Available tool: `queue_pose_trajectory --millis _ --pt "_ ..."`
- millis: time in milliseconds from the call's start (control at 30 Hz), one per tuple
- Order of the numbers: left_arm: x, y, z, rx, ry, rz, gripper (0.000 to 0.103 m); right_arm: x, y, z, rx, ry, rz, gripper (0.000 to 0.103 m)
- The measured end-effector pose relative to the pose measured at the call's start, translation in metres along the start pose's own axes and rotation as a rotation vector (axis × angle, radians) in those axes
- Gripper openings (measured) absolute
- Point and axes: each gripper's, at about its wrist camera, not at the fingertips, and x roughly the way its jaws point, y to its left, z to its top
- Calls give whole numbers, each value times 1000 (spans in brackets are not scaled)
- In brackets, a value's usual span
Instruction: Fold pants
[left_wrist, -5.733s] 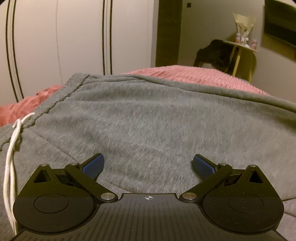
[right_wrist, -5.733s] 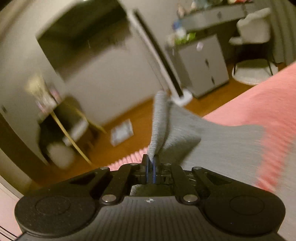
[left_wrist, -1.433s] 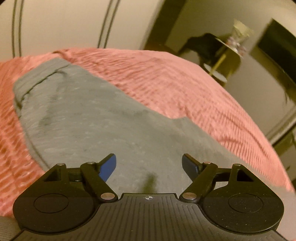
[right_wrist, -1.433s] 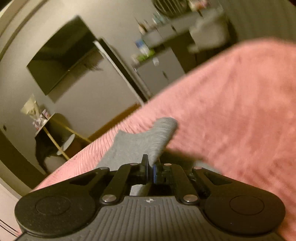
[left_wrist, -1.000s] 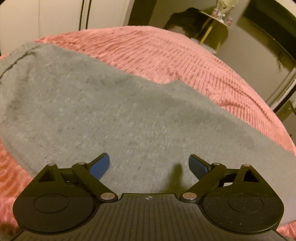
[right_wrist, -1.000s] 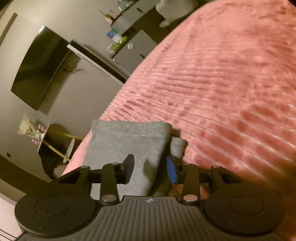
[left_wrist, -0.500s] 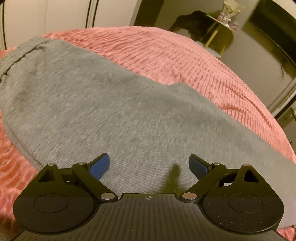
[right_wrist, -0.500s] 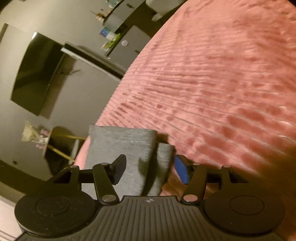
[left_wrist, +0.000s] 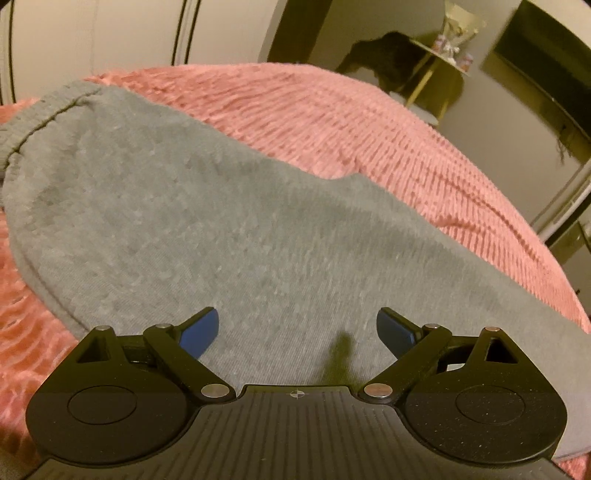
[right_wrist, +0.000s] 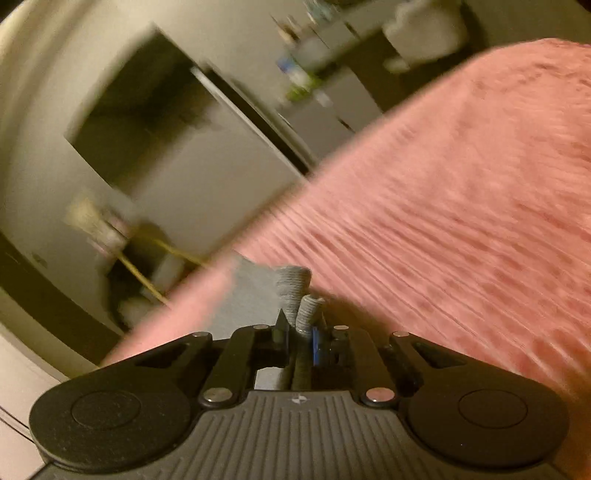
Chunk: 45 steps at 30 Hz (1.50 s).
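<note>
Grey sweatpants (left_wrist: 221, 229) lie flat on a pink ribbed bedspread (left_wrist: 388, 147), with the waistband (left_wrist: 40, 114) at the far left. My left gripper (left_wrist: 297, 328) is open and empty, low over the middle of the pants. In the right wrist view my right gripper (right_wrist: 300, 338) is shut on the ribbed leg cuffs (right_wrist: 299, 291) of the pants, which bunch up between its fingers. That view is blurred.
The pink bedspread (right_wrist: 461, 221) spreads to the right of the cuffs. Beyond the bed are a white wardrobe (left_wrist: 110, 37), a small side table (left_wrist: 436, 74) with items, a dark wall screen (right_wrist: 147, 118) and a cabinet (right_wrist: 332, 110).
My right gripper was open around the leg cuffs and has now shut on them; its view has swung and blurred. My left gripper stays open over the pants, barely shifted.
</note>
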Motion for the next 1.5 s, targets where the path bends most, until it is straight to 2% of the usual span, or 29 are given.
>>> queue_pose_trajectory --millis 33,67,100,167,200,267,367,433,500,567,667,733,767,800,833,867,967,1033,1133,1367,1467,1500 --pt "-1 1 0 -5 -6 -1 96 -1 -3 -1 15 -11 11 10" --pt "-2 1 0 -10 -9 -1 96 1 -6 -4 -3 -10 -18 11" --pt "-2 1 1 -13 -8 -3 96 8 -9 -8 -40 9 -88 13" --pt "0 2 1 -14 1 -6 96 23 -19 -13 -79 81 -276 29" --pt "0 2 1 -13 5 -5 96 20 -27 -13 -50 84 -286 28" --pt "0 2 1 -14 6 -12 96 0 -31 -9 19 14 -245 35" --pt "1 3 2 -27 6 -27 96 -22 -28 -4 40 -21 -181 38" --pt "3 2 1 -28 14 -33 96 -26 -25 -6 60 19 -114 38" --pt "5 -1 -1 -19 18 -33 96 -21 -20 -14 60 72 -94 37" --pt "3 -3 -2 -5 15 -40 96 -11 -15 -23 44 102 -105 34" --pt "-2 -3 -3 4 7 -61 96 9 -22 -29 105 174 -182 34" --pt "-4 -3 -4 4 2 -68 96 14 -26 -34 154 174 -160 33" --pt "-4 -3 -4 5 1 -71 96 16 -27 -35 170 172 -146 26" --pt "-5 -4 -4 9 -1 -73 96 18 -27 -35 180 179 -133 14" --pt "-5 -5 -5 18 -3 -75 96 20 -25 -35 180 176 -132 9" --pt "-5 -7 -5 31 -4 -78 96 19 -23 -35 167 163 -132 5" --pt "-6 -14 -7 69 -7 -80 96 10 -15 -33 71 92 -167 3" --pt "-6 -18 -8 89 -15 -71 96 6 -10 -36 -25 52 -262 3" --pt "-5 -21 -10 113 -18 -59 96 10 -17 -41 -86 73 -309 2" --pt "1 -26 -8 147 -19 -11 95 -6 -6 -36 -109 63 -306 7" --pt "8 -27 -3 149 -23 34 94 -23 15 -41 -166 28 -293 26" --pt "11 -29 1 152 -35 51 94 -23 23 -44 -179 31 -274 29"
